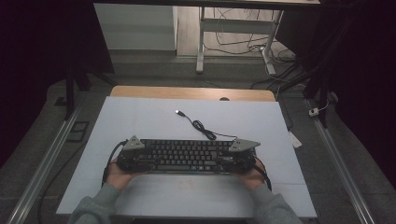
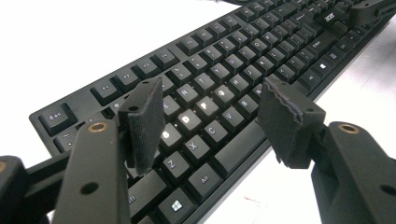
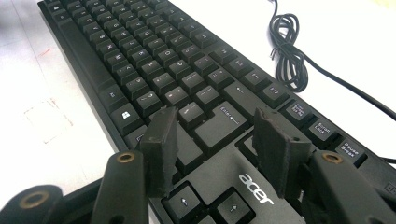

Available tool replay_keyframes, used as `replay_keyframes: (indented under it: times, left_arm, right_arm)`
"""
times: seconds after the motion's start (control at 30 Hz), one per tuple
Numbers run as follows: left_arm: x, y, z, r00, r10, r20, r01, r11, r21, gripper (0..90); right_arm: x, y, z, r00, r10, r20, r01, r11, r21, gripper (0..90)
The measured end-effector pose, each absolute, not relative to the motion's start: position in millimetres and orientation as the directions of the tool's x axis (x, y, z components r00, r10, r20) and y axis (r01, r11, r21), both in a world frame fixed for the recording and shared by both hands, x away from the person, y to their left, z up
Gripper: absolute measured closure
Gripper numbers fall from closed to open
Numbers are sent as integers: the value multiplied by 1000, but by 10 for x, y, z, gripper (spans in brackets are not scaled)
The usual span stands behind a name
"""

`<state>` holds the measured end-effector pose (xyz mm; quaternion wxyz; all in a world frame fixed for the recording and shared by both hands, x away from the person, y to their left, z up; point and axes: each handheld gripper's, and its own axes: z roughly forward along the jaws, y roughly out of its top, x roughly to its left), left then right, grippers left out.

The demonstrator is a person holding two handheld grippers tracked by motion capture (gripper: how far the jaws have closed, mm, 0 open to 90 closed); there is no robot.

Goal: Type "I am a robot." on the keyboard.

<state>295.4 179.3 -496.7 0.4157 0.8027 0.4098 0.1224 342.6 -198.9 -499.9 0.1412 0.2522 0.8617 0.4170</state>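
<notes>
Black keyboard (image 1: 187,155), flat, coiled cable (image 1: 203,128)

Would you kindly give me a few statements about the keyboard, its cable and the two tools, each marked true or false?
1. The keyboard lies on the white table. True.
2. The left tool is clamped on the keyboard. False: its jaws stand open above the letter keys, nothing between the pads.
3. The cable has a loose USB plug lying on the table. True.
4. The right tool grips the cable. False: its open jaws are over the keys near Enter; the cable lies apart.
5. The keyboard is white. False: it is black.
</notes>
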Motion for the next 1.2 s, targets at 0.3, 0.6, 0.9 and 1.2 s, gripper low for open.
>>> replay_keyframes:
  times: [0.3,0.6,0.9,1.2]
  left_arm:
    - [2971,1839,-4965,618,774,-137,561,-312,766,393]
    - [3008,1866,-4983,597,795,-112,567,-319,760,393]
    - [3065,1933,-5025,568,817,-101,586,-314,747,396]
    - [3110,1983,-5102,557,825,-95,607,-326,725,446]
  right_arm:
    - [3426,-1981,-5003,-835,550,-36,316,531,786,506]
    - [3429,-1968,-5016,-837,546,-33,317,534,783,505]
    - [3428,-1957,-5024,-839,542,-36,319,545,775,503]
    - [3434,-1954,-5035,-839,543,-35,322,548,772,502]
